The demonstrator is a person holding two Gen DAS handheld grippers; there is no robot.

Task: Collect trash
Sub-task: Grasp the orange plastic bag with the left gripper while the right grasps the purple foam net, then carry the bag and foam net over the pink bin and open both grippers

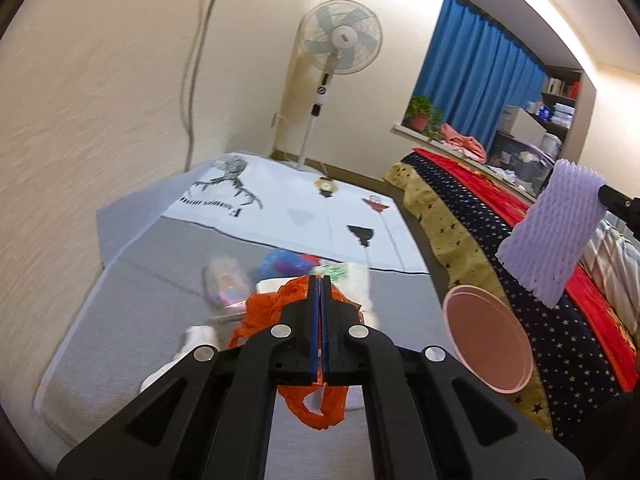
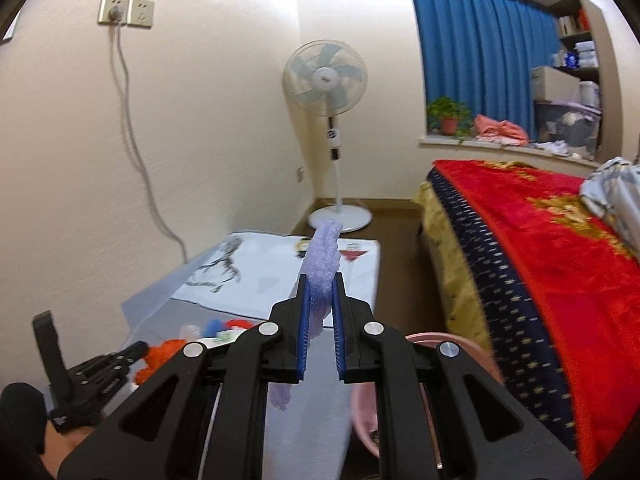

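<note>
My left gripper [image 1: 320, 280] is shut on an orange plastic bag [image 1: 320, 404], held above a grey table [image 1: 120, 320]; the bag hangs below the jaws. My right gripper [image 2: 320, 280] is shut on a pale purple foam net sleeve [image 2: 323, 256], which also shows at the right of the left wrist view [image 1: 554, 232], lifted in the air. A pink bin [image 1: 486, 338] stands beside the table, below the sleeve; its rim shows in the right wrist view [image 2: 472, 344]. More trash lies on the table: a blue crumpled wrapper [image 1: 282, 262], a clear packet [image 1: 226, 284], and white tissue [image 1: 200, 338].
A white printed cloth [image 1: 296, 200] covers the table's far end. A bed with a red and starred cover [image 2: 540, 248] runs along the right. A standing fan [image 2: 326, 80] is in the corner. A cable [image 2: 136, 152] hangs down the wall from a socket.
</note>
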